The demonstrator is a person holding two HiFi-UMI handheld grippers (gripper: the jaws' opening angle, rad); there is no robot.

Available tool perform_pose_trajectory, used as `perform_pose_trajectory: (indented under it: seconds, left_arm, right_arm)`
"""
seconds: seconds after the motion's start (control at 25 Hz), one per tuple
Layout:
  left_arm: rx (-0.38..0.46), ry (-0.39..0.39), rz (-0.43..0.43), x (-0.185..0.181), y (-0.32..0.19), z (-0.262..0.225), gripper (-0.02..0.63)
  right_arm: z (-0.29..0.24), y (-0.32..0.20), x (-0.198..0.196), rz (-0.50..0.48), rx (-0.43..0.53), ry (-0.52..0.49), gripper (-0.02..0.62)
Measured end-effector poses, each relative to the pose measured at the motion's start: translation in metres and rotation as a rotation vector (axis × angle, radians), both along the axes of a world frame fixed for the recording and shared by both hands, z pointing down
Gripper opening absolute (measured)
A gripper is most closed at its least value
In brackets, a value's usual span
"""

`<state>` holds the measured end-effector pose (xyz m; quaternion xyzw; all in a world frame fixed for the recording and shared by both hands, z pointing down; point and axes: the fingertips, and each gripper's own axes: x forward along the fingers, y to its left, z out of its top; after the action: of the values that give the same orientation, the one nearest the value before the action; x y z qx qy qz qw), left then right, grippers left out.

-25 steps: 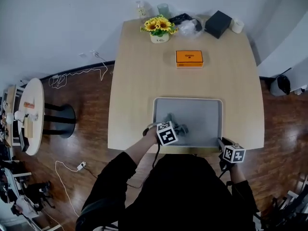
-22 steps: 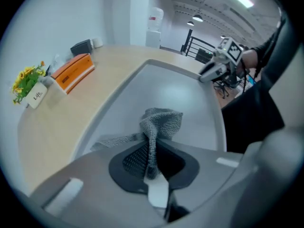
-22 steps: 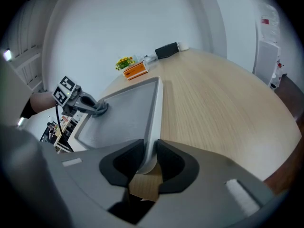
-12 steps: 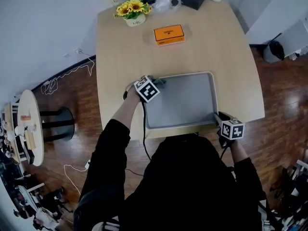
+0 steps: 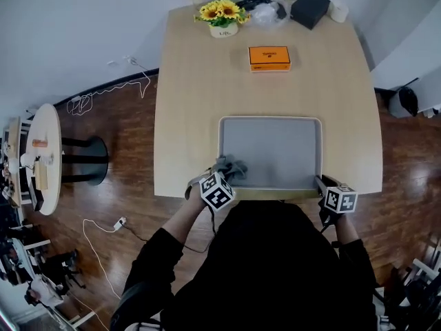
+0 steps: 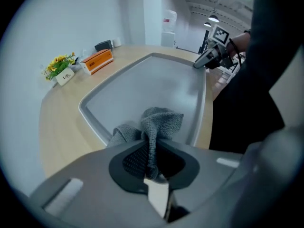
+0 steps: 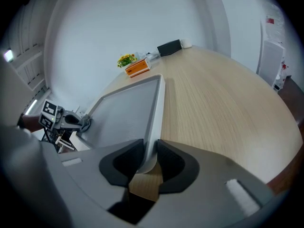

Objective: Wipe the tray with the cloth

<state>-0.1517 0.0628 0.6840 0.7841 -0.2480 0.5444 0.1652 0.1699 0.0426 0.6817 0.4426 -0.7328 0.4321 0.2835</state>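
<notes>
Left gripper [image 6: 153,161]: being kept clenched on a fold of the cloth [image 6: 161,121], with the grey knit being pinched between the pads
Right gripper [image 7: 148,163]: being kept clamped on the rim of the tray [image 7: 156,109], with the thin wall being squeezed between both pads; in the head view this is at the tray's lower right corner
Cloth place: being held as a crumpled heap inside the tray's lower left corner in the head view, against the left rim and just above the left gripper's marker cube
Tray place: being steadied at the lower middle of the table [image 5: 186,102], with its long side running across the frame
Edges: the tray's bottom rim is being kept just beside the table's near edge, almost flush with it; both side rims are sitting in from the table's left and right edges
Open room inside: the tray's grey floor is being left bare from the cloth across to the right rim and up to the top rim
Open room outside: a broad band of bare wood is being left between the top rim and the orange box [image 5: 269,57]; bare strips are being left down both sides of the tray
Far clutter: the flower pot [image 5: 222,19] and the black box [image 5: 310,9] are being kept at the top of the frame, well apart from the tray
Writing: dark print is being shown on the orange box and the flower pot, too small to be read; black-and-white square markers are being shown on both gripper cubes
</notes>
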Motion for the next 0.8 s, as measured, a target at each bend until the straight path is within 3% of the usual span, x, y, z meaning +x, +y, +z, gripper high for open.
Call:
perform_pose_trajectory:
  seconds: [0.2, 0.32, 0.4, 0.48, 0.56, 0.72, 0.8]
  left_arm:
    - [-0.011, -0.028, -0.008, 0.009, 0.020, 0.003, 0.005]
    - [-0.078, 0.024, -0.061, 0.014, 0.026, -0.005, 0.004]
    - [-0.089, 0.078, -0.143, 0.008, 0.023, -0.025, 0.003]
    - [-0.030, 0.119, -0.265, -0.015, 0.009, -0.051, 0.003]
    - [0.023, 0.111, -0.387, -0.051, 0.000, -0.062, 0.004]
    - [0.011, 0.036, -0.558, -0.117, 0.006, -0.022, 0.005]
    - [-0.014, 0.049, -0.674, -0.135, 0.010, 0.000, 0.006]
  right_arm:
    - [0.001, 0.001, -0.003, -0.024, -0.032, 0.006, 0.095]
    - [0.001, 0.001, -0.002, -0.033, -0.049, 0.031, 0.095]
    - [0.002, 0.001, -0.003, -0.040, -0.063, 0.055, 0.094]
    - [0.002, -0.001, -0.003, -0.055, -0.075, 0.086, 0.094]
    - [0.001, -0.001, -0.003, -0.066, -0.079, 0.117, 0.095]
    - [0.002, 0.001, -0.001, -0.070, -0.079, 0.139, 0.094]
    - [0.002, -0.001, -0.002, -0.072, -0.075, 0.145, 0.094]
